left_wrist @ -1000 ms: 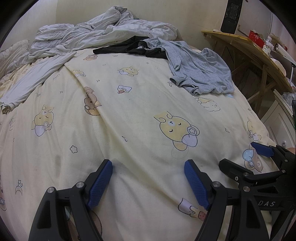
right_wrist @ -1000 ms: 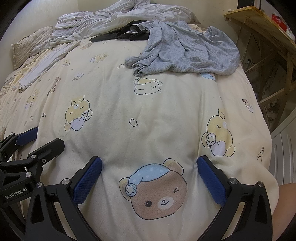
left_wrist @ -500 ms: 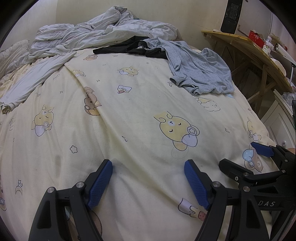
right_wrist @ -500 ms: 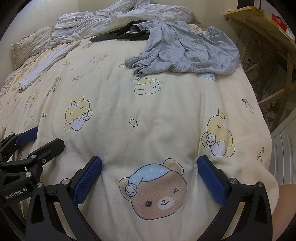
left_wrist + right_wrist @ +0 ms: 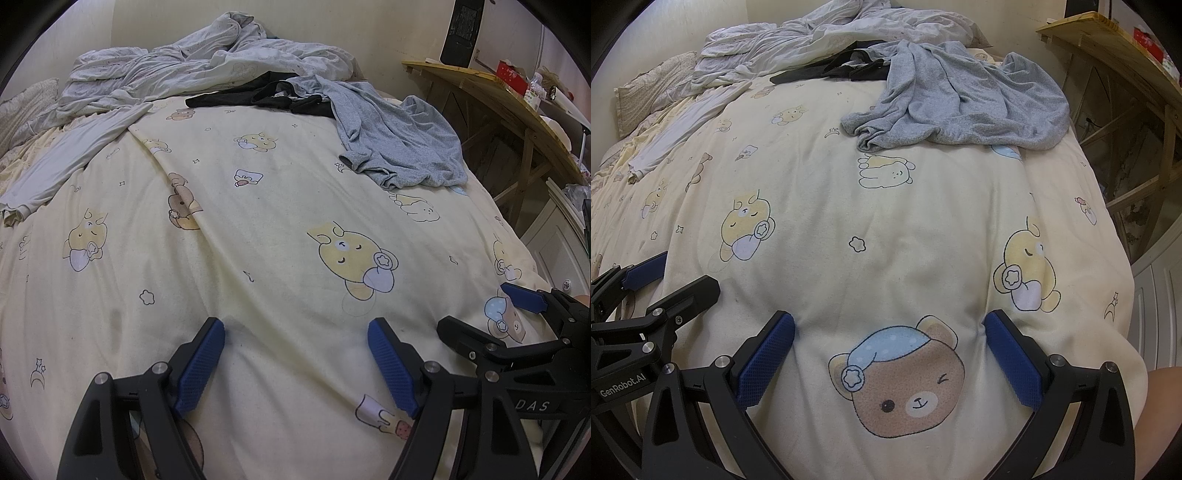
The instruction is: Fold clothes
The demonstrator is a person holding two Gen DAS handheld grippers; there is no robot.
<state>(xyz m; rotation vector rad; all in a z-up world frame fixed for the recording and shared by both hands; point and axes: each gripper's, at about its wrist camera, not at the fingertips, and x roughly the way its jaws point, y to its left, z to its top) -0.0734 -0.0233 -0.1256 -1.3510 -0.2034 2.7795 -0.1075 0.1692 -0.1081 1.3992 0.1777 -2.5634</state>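
A crumpled grey top (image 5: pixel 399 144) (image 5: pixel 964 99) lies at the far right of the bed. A black garment (image 5: pixel 258 98) (image 5: pixel 834 70) lies beside it, and a pale long sleeve (image 5: pixel 70 162) (image 5: pixel 683 125) stretches down the left side. My left gripper (image 5: pixel 295 328) hovers open over the near part of the cream bear-print duvet (image 5: pixel 258 221), holding nothing. My right gripper (image 5: pixel 888 323) is open over the duvet (image 5: pixel 886 221) near the printed brown bear, also holding nothing. The two grippers are side by side; each shows at the edge of the other's view.
A heap of pale grey bedding (image 5: pixel 207 70) (image 5: pixel 827 37) is piled at the head of the bed against the wall. A wooden table (image 5: pixel 498 96) (image 5: pixel 1115 48) with small items stands to the right. A white cabinet (image 5: pixel 557 251) sits beside the bed's near right corner.
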